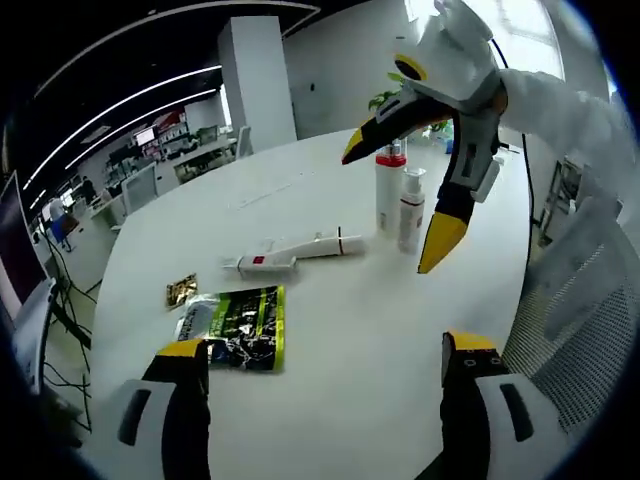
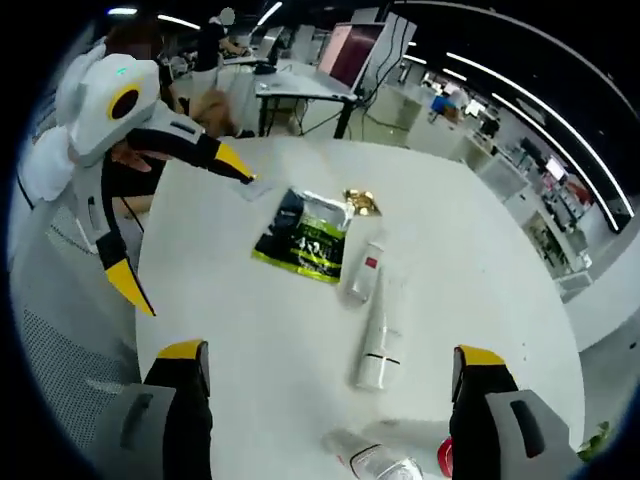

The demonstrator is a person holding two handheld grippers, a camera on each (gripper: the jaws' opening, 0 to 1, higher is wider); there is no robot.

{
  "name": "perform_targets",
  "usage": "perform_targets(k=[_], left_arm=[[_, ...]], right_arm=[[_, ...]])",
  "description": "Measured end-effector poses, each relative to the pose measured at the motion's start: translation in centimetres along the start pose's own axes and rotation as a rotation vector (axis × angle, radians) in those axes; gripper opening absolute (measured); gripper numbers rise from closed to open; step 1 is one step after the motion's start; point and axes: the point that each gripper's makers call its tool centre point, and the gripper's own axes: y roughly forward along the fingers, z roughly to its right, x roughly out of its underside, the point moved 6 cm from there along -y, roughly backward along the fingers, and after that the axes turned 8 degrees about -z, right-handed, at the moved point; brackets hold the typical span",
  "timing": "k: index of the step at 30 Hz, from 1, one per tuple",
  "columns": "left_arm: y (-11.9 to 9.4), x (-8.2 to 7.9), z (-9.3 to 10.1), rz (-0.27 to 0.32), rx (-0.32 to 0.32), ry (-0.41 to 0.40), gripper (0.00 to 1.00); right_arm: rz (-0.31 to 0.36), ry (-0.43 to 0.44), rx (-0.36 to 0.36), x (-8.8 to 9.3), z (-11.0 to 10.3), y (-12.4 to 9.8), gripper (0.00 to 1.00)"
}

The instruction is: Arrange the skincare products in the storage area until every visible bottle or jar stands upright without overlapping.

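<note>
Both hand-held grippers are open and empty, the left hand-held gripper (image 1: 325, 365) and the right hand-held gripper (image 2: 325, 370). Straight ahead of the right one lies the white tube (image 2: 377, 345), its long axis pointing away toward the green packet (image 2: 305, 238). It rests near the middle of the desk (image 2: 470, 260), so the right one is nearer.

Open office: white pillar (image 1: 256, 80), ceiling strip lights (image 1: 130, 100), desks w/ monitors (image 2: 350, 50).

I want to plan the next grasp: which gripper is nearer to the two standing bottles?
Right. The right gripper hangs open just over and beside the standing bottles. The left gripper is open farther back, with the lying tubes between it and them.
</note>
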Motion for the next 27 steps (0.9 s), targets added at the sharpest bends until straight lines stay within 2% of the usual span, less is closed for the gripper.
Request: perform_targets(k=[7, 8, 15, 20, 27], left_arm=[[-0.1, 0.0, -0.1, 0.008, 0.004, -0.003, 0.91], [-0.1, -0.1, -0.1, 0.01, 0.004, -0.004, 0.91], [-0.1, -0.1, 0.0, 0.014, 0.01, -0.003, 0.91], [-0.2, -0.1, -0.1, 0.014, 0.013, -0.008, 0.91], [-0.1, 0.0, -0.1, 0.012, 0.012, -0.014, 0.91]], right_arm=[[-0.045, -0.018, -0.012, -0.5, 1.2, 1.5, 0.99], [-0.05, -0.019, -0.012, -0.5, 0.9, 1.3, 0.99], [-0.083, -0.033, -0.005, -1.2, 2.1, 2.7, 0.94], [-0.1, -0.031, 0.001, -1.9, 3.7, 4.1, 0.93], [-0.134, -0.036, -0.002, -2.1, 4.4, 5.5, 0.89]])
